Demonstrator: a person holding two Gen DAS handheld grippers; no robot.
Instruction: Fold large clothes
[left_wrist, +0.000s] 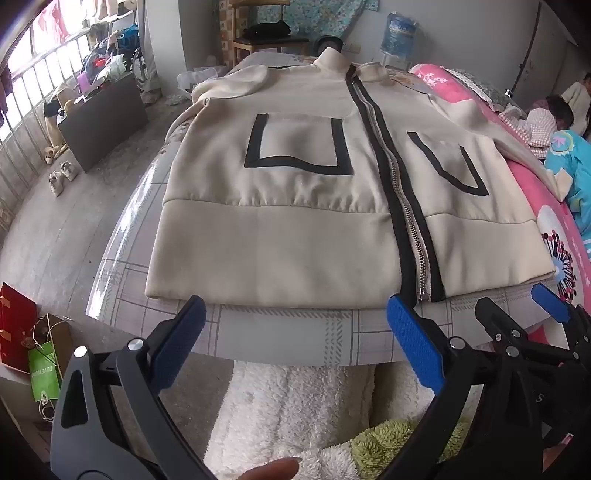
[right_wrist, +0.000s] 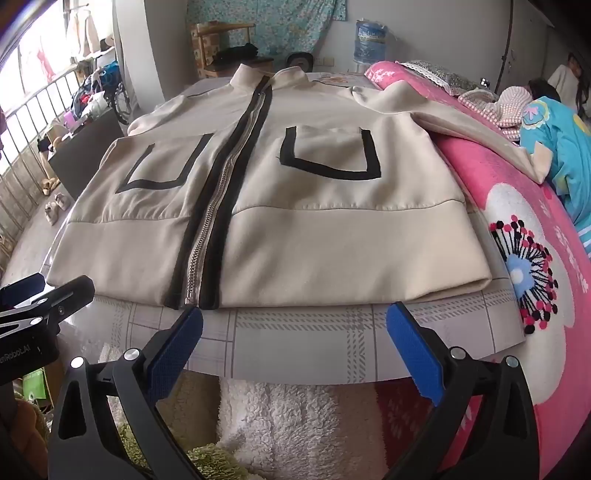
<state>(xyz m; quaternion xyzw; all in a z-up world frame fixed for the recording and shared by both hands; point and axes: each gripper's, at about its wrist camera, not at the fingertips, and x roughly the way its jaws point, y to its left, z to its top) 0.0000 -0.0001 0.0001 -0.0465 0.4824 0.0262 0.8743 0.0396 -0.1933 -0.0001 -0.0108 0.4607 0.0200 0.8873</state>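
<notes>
While the cream jacket (left_wrist: 280, 206) lies flat and zipped up on the bench (left_wrist: 288, 339), hem at the near edge, the left gripper (left_wrist: 295, 332) and right gripper (right_wrist: 295, 339) hover just before it, fingers wide apart, holding nothing.

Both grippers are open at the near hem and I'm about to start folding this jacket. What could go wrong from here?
1. The jacket's right sleeve trails off the table onto the pink quilt; it may drag or bunch during a fold.
2. The metal zipper runs down the centre; a pad landing on it could slip.
3. The left gripper and right gripper sit close together; they could collide.
</notes>
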